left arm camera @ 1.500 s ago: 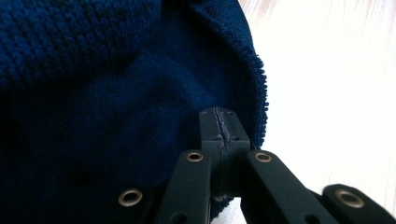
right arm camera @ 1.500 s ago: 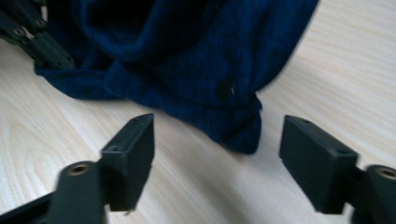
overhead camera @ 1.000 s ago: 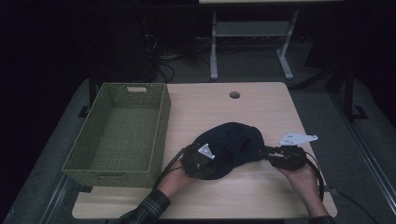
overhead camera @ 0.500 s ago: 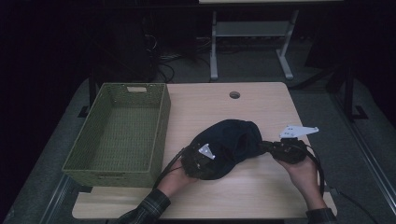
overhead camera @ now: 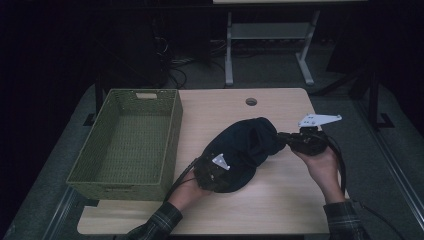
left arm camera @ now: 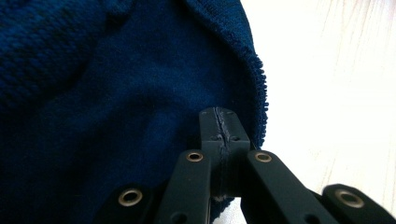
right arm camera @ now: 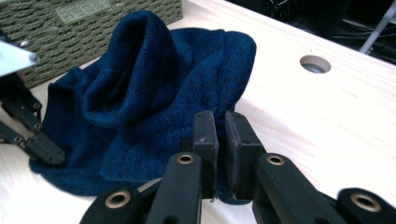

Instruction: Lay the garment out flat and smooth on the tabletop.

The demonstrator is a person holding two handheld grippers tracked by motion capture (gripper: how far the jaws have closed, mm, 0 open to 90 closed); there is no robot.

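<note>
A dark blue knitted cloth (overhead camera: 245,147) lies bunched on the wooden table (overhead camera: 280,200), between my two grippers. My left gripper (overhead camera: 220,170) sits at the cloth's near left end, partly under its folds. In the left gripper view its jaws (left arm camera: 219,126) are pressed together on the cloth's hem (left arm camera: 259,93). My right gripper (overhead camera: 284,136) holds the cloth's right end. In the right gripper view its jaws (right arm camera: 219,133) stand nearly closed, pinching the cloth's edge (right arm camera: 140,88). The left gripper (right arm camera: 28,135) shows there at the far side of the cloth.
A green woven basket (overhead camera: 172,145) stands empty along the table's left side, close to the cloth; its wall (right arm camera: 93,18) shows behind the cloth. A round cable hole (overhead camera: 251,101) sits near the table's far edge. Bare wood lies in front of the cloth.
My right gripper has moved away from the person, toward the table's far side, taking the cloth's right end with it. The left gripper has stayed put.
</note>
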